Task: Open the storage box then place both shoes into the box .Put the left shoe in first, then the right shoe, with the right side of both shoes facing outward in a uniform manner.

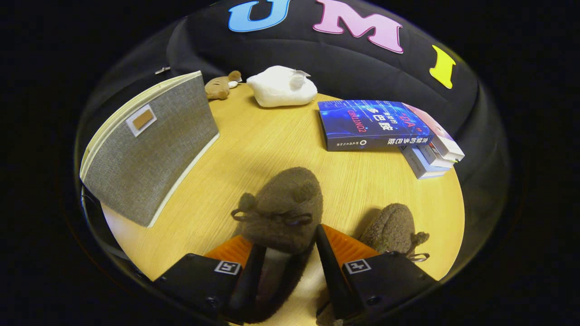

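A fuzzy brown slipper (284, 209) with a small bow sits between my fingers, toe pointing away from me over the wooden table (272, 140). My gripper (286, 253) is shut on the slipper's heel end, both fingers pressing its sides. The second brown slipper (393, 227) lies on the table just to the right of the held one, beside my right finger. The grey fabric storage box (149, 145) stands to the left beyond the fingers, its lid side facing me and closed.
A stack of books (385, 129) lies beyond the slippers on the right. A white plush toy (282, 86) and a small brown plush toy (221, 86) rest at the table's far edge, against the booth's black cloth wall.
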